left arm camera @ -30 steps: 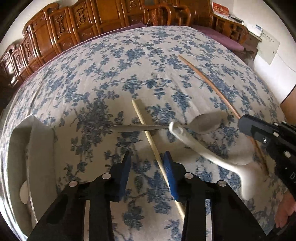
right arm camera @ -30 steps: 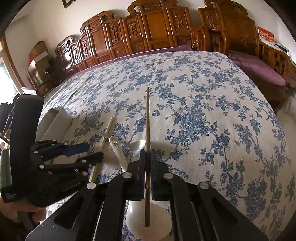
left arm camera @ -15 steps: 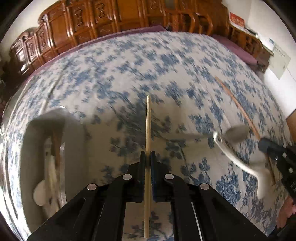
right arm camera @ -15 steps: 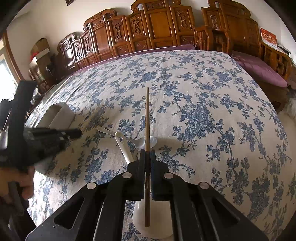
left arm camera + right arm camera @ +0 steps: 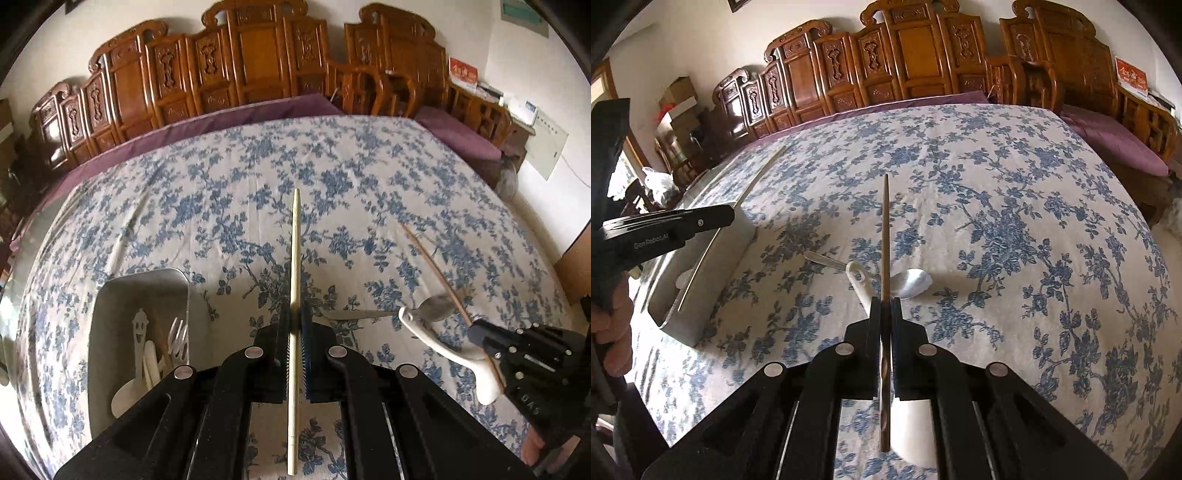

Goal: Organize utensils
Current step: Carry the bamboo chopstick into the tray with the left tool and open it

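My left gripper is shut on a pale chopstick and holds it above the table, to the right of a metal tray that holds a fork, a white spoon and other utensils. My right gripper is shut on a dark brown chopstick. A white ceramic spoon and a metal spoon lie crossed on the cloth just ahead of the right gripper. In the left wrist view the white spoon and metal spoon lie to the right, next to the right gripper.
The table has a white cloth with blue flowers. Carved wooden chairs line its far side. In the right wrist view the tray stands at the left, with the left gripper and its pale chopstick over it.
My left gripper closed on the pale chopstick, lifted it off the cloth and moved left toward the tray. My right gripper stayed shut on the dark chopstick and raised it slightly.
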